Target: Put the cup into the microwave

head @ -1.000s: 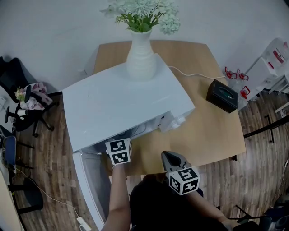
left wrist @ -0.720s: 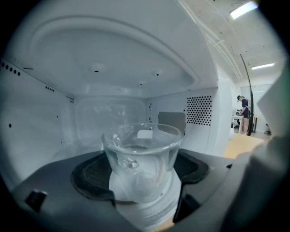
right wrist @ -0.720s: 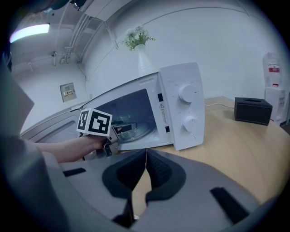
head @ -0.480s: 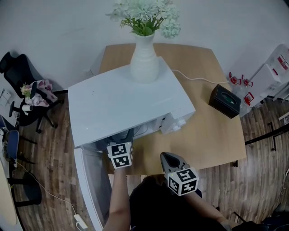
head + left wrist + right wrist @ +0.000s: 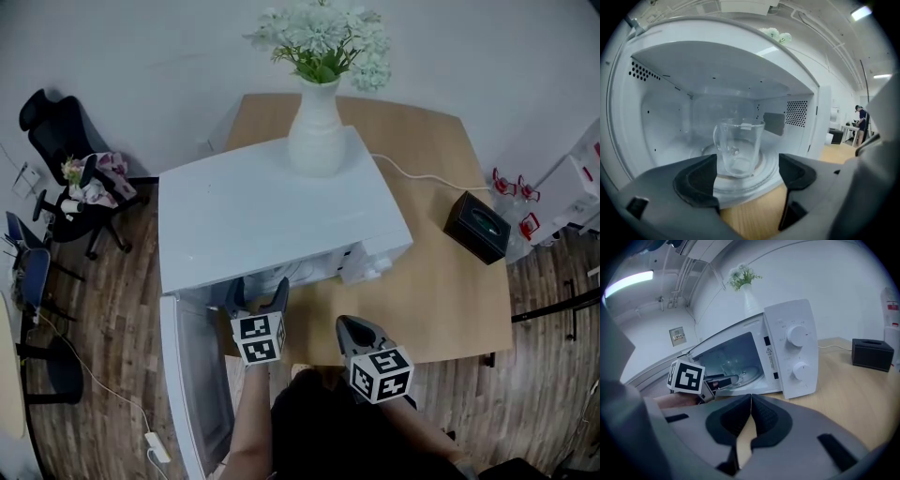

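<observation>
A clear glass cup [image 5: 738,147] stands upright on the turntable [image 5: 761,172] inside the white microwave [image 5: 272,211]; its door [image 5: 192,375] hangs open to the left. My left gripper [image 5: 747,176] is open just outside the oven's mouth, apart from the cup and holding nothing. In the head view the left gripper [image 5: 256,295] sits at the microwave's front edge. My right gripper [image 5: 352,328] is shut and empty, low over the table's near edge, right of the left one. The right gripper view shows the right gripper [image 5: 750,401], the microwave [image 5: 787,352] and faintly the cup [image 5: 725,365].
A white vase of flowers [image 5: 317,131] stands on top of the microwave. A black box [image 5: 478,225] and a white cable [image 5: 422,175] lie on the wooden table [image 5: 441,291] at the right. An office chair [image 5: 66,159] stands at the far left.
The left gripper has drawn back out of the microwave towards me, so its two jaws now show in front of the opening. The right gripper has barely moved.
</observation>
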The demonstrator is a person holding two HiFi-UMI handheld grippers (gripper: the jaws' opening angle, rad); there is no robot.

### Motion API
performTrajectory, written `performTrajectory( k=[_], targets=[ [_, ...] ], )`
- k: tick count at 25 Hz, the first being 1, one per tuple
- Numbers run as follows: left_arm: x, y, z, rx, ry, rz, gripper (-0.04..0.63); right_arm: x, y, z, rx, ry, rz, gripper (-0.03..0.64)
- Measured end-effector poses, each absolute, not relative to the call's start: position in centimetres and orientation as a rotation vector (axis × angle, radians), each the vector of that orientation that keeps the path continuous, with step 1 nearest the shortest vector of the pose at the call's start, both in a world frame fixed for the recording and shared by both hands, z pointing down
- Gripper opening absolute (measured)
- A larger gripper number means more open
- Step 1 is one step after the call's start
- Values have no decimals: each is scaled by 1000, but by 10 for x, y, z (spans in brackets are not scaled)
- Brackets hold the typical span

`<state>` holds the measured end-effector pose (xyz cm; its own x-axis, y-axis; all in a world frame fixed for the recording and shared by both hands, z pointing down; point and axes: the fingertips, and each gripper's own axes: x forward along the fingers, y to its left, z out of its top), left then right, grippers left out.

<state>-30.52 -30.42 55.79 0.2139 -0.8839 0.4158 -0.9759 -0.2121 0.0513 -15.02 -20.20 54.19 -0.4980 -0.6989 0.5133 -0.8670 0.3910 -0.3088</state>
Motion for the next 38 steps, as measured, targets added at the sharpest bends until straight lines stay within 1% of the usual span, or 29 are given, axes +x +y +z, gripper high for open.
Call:
performTrajectory(
  k=[21, 24, 28, 33, 38],
  targets=[
    [-271, -225, 538, 2232, -1571, 422, 393, -142, -212, 546, 1352, -2392, 825, -6],
    [-267, -214, 532, 2241, -1565, 410, 375, -141, -212, 547, 1338, -2393, 828, -6],
    [-268, -203, 516, 2240, -1613, 348, 303, -143, -213, 545, 1295, -2416, 806, -6],
    [-274, -195, 494, 2228, -1700, 227, 145, -139, -218, 536, 1268, -2451, 726, -6],
    [-281, -190, 482, 2220, -1746, 164, 31, -138, -221, 520, 1253, -2506, 686, -6]
  ],
)
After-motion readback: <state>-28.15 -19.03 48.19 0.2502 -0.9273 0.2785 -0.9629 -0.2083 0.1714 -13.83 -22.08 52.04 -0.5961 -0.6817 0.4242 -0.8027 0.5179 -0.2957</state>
